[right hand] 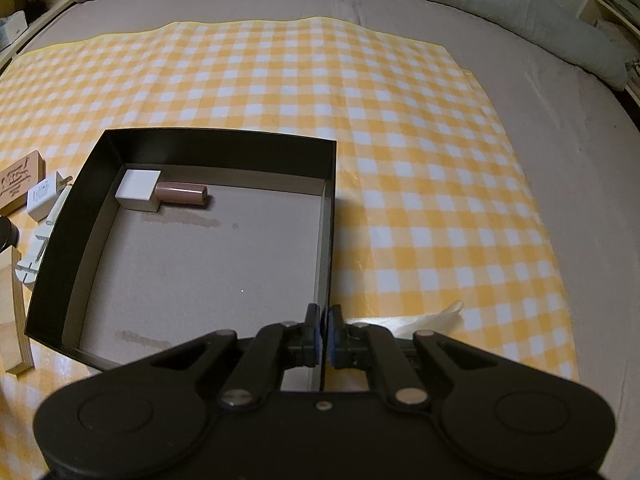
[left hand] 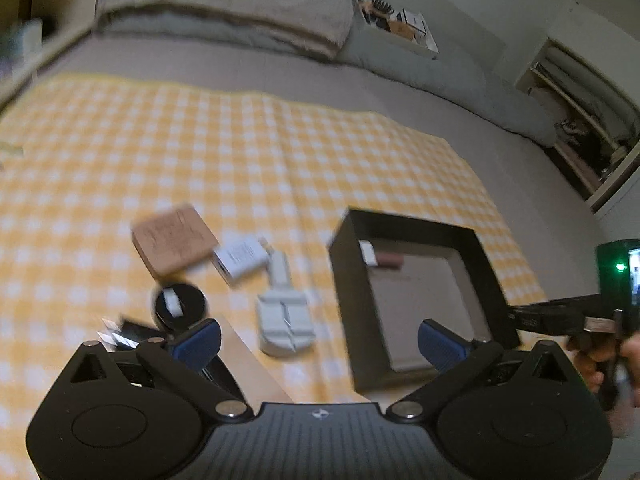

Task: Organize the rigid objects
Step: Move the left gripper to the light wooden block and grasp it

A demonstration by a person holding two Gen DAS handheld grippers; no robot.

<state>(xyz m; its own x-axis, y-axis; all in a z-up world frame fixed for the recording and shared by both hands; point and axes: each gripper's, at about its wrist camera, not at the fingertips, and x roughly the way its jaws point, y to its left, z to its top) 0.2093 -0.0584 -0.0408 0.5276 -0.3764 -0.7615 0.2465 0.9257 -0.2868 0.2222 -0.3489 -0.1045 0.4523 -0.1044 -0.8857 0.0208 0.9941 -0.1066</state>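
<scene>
A black open box (right hand: 216, 138) lies on the yellow checked cloth; it also shows in the left wrist view (left hand: 348, 280). Inside it are a white cube (right hand: 138, 190) and a brown cylinder (right hand: 182, 194). My right gripper (right hand: 323, 334) is shut on the box's right wall. My left gripper (left hand: 320, 344) is open and empty, above the cloth left of the box. Before it lie a white tool (left hand: 282, 308), a white charger (left hand: 240, 260), a brown block (left hand: 174, 240) and a black round tin (left hand: 180, 306).
A light wooden piece (left hand: 248, 364) and dark flat packets (left hand: 132, 334) lie near the left fingertip. Pillows (left hand: 224, 4) and a white bin (left hand: 396, 24) stand at the bed's far side. The cloth (right hand: 440, 160) spreads right of the box.
</scene>
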